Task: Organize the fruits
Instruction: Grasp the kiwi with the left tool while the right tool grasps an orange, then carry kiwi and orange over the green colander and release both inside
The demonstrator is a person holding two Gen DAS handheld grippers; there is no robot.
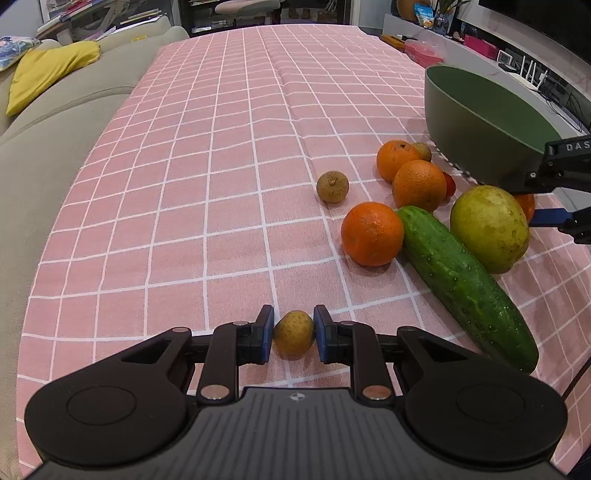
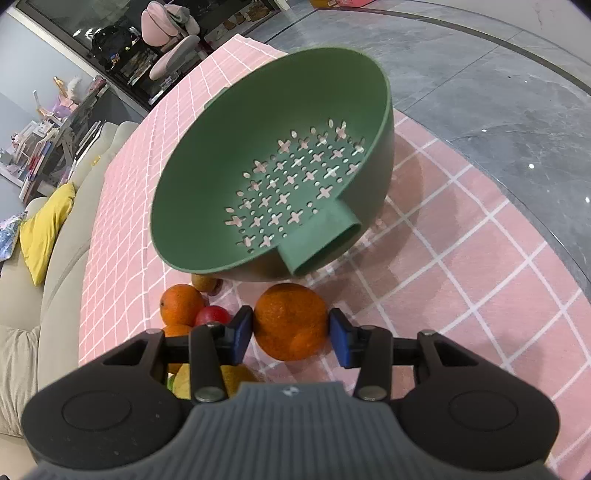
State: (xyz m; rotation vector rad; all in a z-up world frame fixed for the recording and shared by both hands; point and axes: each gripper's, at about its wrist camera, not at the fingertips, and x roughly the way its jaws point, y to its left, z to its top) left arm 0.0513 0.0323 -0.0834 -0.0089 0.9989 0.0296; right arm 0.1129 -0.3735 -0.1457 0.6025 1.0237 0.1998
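The left tongs (image 1: 293,334) pinch a small brown fruit (image 1: 293,338) on the pink checked surface (image 1: 221,184). The right tongs (image 2: 291,332), half open, clamp an orange (image 2: 290,321) just before the green colander (image 2: 258,166).

this is a home, a living room. a table with a pink checked cloth (image 1: 229,155) runs ahead of the left tool. a soft grey sofa (image 1: 55,122) sits along the table's side, to the tool's left, and a yellow cushion (image 1: 48,70) lies on it. far ahead of the tool are shelves (image 1: 236,14) with books and papers. to its right, a long pale counter (image 1: 476,64) holds a snack bag, small boxes and a white box with little sticks. ahead and right of the right tool is a shiny grey stone floor (image 2: 480,74).
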